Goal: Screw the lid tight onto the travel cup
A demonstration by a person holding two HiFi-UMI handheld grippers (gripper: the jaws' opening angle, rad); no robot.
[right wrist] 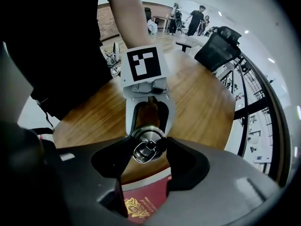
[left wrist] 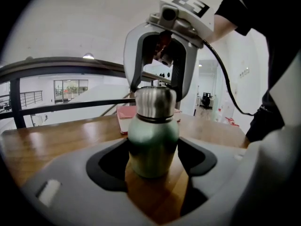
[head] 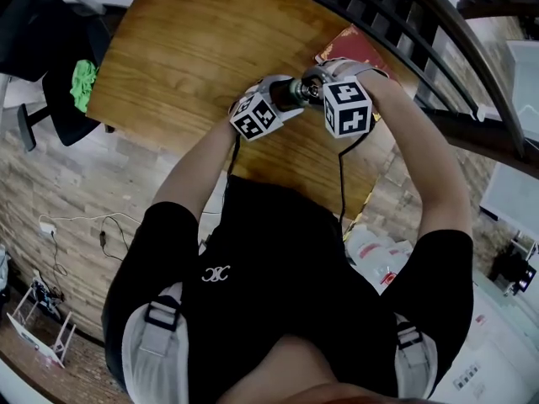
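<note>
A green travel cup (left wrist: 153, 140) with a steel lid (left wrist: 155, 102) stands on the wooden table (head: 194, 49). My left gripper (left wrist: 153, 161) comes at it from the side, its dark pads pressed on the cup's lower body. My right gripper (left wrist: 159, 93) points down over the top, its white fingers (left wrist: 133, 86) against both sides of the lid. The right gripper view looks down on the lid (right wrist: 146, 145) and its ring handle, which sit between the pads of my right gripper (right wrist: 148, 149). In the head view both grippers meet at the cup (head: 292, 95), which they mostly hide.
A dark red booklet with a gold crest (right wrist: 143, 204) lies on the table just behind the cup. A dark railing (head: 404, 23) curves past the table's far edge. A black chair with a green cloth (head: 82, 82) stands to the left. People (right wrist: 195, 18) stand far off.
</note>
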